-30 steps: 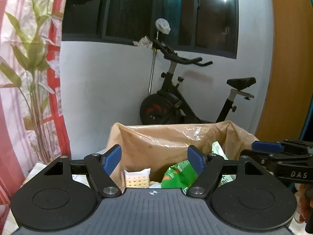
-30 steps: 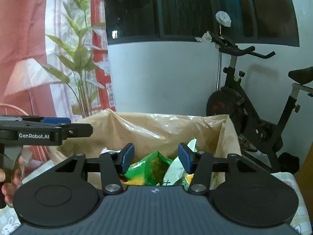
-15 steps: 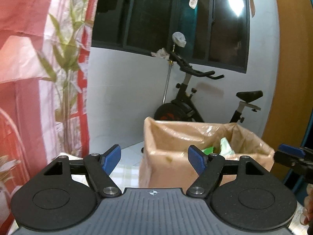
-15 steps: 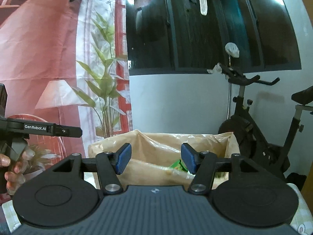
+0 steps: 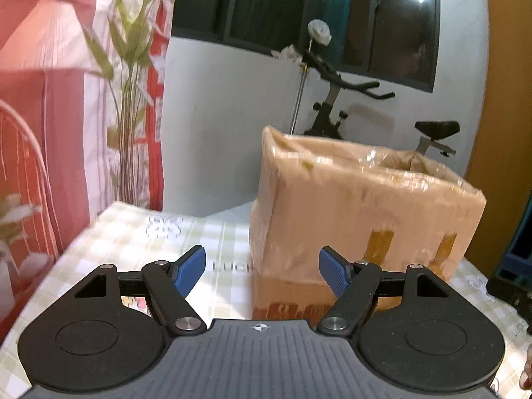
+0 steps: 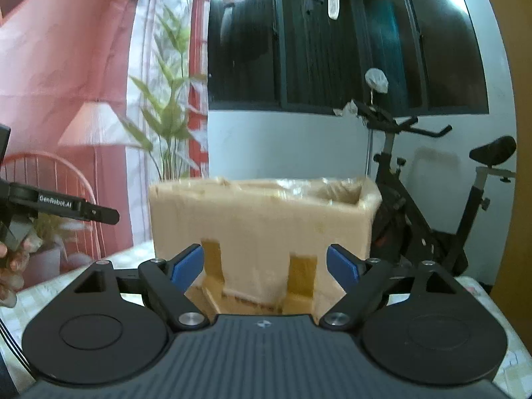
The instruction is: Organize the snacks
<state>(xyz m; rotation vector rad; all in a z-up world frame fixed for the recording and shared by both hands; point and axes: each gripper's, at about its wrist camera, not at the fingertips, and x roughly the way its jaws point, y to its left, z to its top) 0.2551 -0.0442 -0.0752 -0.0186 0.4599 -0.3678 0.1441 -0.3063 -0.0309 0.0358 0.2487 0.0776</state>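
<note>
A cardboard box (image 5: 362, 219) wrapped in clear plastic is seen standing on a table (image 5: 199, 232) covered with a pale checked cloth. From the left wrist view the box sits ahead and to the right of the left gripper (image 5: 262, 271), with one corner turned toward the camera; from the right wrist view the box (image 6: 262, 229) is straight ahead of the right gripper (image 6: 264, 264), and two strips of brown tape are visible on its near face. The snacks themselves cannot be made out – only the top rim of the box is shown, not its inside.

The blue pads of the left gripper are held apart, with nothing between them. The jaws of the right gripper are opening, and nothing is caught between its blue pads either (the box lies beyond them, not touched).

At the left edge of the right wrist view the left gripper (image 6: 99, 212) is seen from the side, gripped by a hand (image 6: 10, 259). An exercise bike (image 6: 432, 199) stands behind the box against a white wall – a dark window (image 6: 332, 40) above it, a red printed curtain (image 6: 66, 66) to the left.
</note>
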